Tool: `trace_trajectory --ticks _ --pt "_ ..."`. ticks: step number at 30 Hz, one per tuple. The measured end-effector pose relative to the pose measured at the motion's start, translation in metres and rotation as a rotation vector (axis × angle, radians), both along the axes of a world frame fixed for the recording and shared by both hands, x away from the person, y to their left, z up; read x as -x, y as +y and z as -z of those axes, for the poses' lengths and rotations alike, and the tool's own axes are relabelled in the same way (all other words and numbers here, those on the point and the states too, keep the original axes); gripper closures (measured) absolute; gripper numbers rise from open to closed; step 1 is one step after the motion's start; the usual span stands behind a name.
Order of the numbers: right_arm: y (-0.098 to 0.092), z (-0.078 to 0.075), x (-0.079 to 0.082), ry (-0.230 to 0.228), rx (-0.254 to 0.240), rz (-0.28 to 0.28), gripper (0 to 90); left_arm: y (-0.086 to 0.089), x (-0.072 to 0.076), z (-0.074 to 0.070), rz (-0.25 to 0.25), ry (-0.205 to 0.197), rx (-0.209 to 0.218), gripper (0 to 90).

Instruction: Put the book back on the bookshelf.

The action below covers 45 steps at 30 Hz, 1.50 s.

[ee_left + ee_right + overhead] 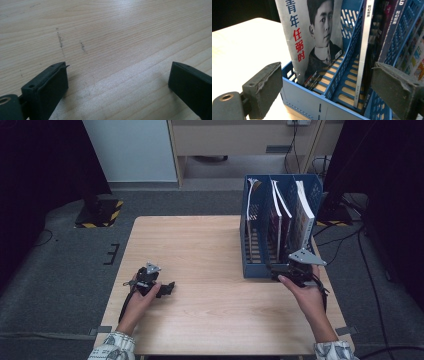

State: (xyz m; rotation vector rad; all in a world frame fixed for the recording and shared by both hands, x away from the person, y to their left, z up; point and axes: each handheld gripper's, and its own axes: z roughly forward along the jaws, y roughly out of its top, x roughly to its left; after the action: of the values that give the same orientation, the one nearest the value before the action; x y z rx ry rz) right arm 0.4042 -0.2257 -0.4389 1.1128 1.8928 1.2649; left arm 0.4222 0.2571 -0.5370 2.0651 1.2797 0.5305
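Observation:
A blue slotted file rack (250, 265) stands on the right side of the wooden table (200, 250), with several books and magazines upright in its compartments. My right gripper (282, 270) sits at the rack's near front edge, open and holding nothing (327, 87). In the right gripper view a grey magazine (312, 37) with red characters and a portrait cover leans in the left compartment. Beside it stands a thin white-spined book (364, 50). My left gripper (169, 288) rests open near the table's front left, over bare wood (117, 82).
The rack's far end reaches the table's back right corner. A thick white-edged book (304, 212) fills the rightmost compartment. On the floor, a yellow-and-black striped base (100, 212) stands back left and cables (345, 235) trail at the right. Bare table lies between the grippers.

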Motion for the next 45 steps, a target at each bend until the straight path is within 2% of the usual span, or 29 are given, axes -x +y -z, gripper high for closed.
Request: trace_trajectory --ticks 8,21,37,41,45 --pt "0.011 0.001 0.004 0.017 0.015 -0.044 11.3 0.000 0.000 0.000 0.001 0.000 0.000 1.7" --pt "0.047 0.012 0.015 0.063 0.074 -0.181 11.2 0.000 0.000 0.000 0.004 0.001 -0.001 1.4" --pt "0.093 0.043 0.028 0.151 0.175 -0.339 10.8 0.000 0.000 0.000 0.006 0.002 -0.003 1.1" --pt "0.101 0.051 0.030 0.179 0.183 -0.364 10.8 0.000 0.000 0.000 0.006 0.002 -0.004 1.0" --pt "0.107 0.058 0.031 0.201 0.215 -0.384 10.6 0.000 0.000 0.000 0.006 0.002 -0.004 1.1"
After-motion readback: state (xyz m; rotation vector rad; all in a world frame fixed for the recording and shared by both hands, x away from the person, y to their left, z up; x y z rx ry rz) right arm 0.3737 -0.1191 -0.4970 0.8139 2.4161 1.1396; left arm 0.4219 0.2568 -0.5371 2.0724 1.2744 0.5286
